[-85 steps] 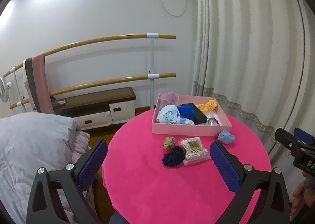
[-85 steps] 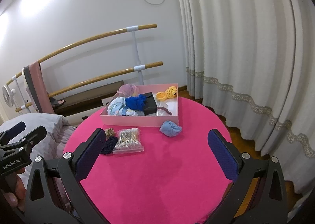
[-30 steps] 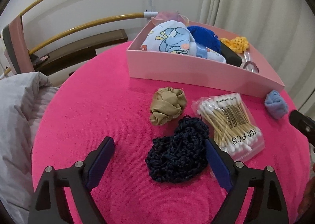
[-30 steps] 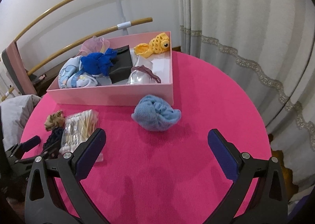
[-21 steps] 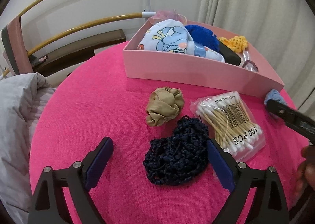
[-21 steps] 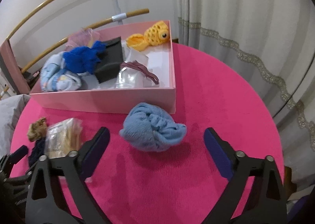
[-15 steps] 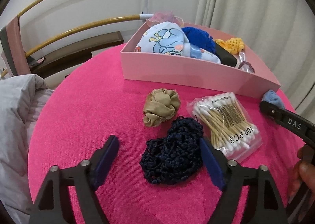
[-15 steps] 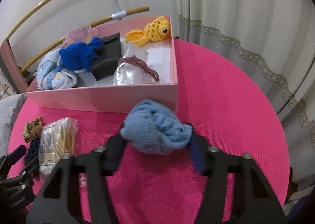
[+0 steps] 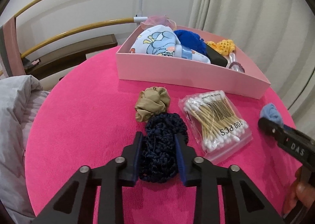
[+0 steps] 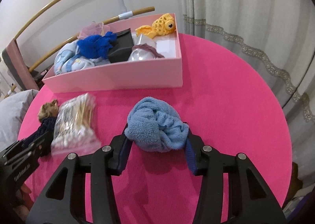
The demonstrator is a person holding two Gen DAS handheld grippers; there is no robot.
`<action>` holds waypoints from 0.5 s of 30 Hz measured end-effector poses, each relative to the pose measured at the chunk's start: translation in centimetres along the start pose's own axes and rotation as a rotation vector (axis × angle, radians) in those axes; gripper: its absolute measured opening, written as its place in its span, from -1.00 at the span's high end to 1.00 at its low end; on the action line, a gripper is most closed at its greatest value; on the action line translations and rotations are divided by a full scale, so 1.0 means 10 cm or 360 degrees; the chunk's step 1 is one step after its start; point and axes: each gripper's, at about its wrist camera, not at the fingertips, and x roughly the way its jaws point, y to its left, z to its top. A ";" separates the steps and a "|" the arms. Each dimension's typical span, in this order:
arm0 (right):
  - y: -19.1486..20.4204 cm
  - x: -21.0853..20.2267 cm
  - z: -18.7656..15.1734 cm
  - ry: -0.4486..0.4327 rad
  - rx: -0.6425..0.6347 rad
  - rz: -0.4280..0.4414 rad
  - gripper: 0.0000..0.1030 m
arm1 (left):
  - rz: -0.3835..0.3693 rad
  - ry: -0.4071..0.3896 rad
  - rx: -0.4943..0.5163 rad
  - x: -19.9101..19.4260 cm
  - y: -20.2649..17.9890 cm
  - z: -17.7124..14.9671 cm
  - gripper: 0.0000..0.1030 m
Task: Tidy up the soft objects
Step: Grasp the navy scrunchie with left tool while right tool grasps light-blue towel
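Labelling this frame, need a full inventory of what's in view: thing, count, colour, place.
table: 1, pink, round
box: 1, pale pink, far side of table
printed cloth: 1, light blue, in box
fuzzy cloth: 1, royal blue, in box
crochet fish: 1, yellow, box corner
pouch: 1, black, in box
scrunchie: 1, tan, on table
cotton swab bag: 1, clear, on table
knit net: 1, navy, between left fingers
towel: 1, light blue, between right fingers
left gripper: shut on knit net
right gripper: shut on towel
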 end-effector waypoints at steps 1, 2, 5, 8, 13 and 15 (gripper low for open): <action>0.01 -0.03 -0.03 0.0001 -0.0002 0.0005 0.14 | -0.0005 0.0002 -0.0004 -0.01 0.01 0.00 0.57; 0.01 -0.06 -0.07 0.0002 -0.0002 0.0012 0.14 | -0.0009 0.0004 -0.0003 -0.04 0.01 -0.02 0.59; 0.00 -0.16 -0.16 0.0000 0.0005 0.0031 0.14 | -0.0025 0.0014 -0.0010 -0.09 0.02 -0.06 0.65; -0.02 -0.26 -0.25 -0.0004 0.0004 0.0041 0.14 | -0.0056 0.0030 -0.0026 -0.18 0.05 -0.13 0.67; 0.00 -0.40 -0.37 -0.0005 -0.0007 0.0065 0.14 | -0.0065 0.0038 -0.0027 -0.37 0.06 -0.24 0.69; 0.03 -0.46 -0.42 -0.0007 -0.0020 0.0076 0.14 | -0.0034 0.0027 -0.0008 -0.48 0.05 -0.30 0.69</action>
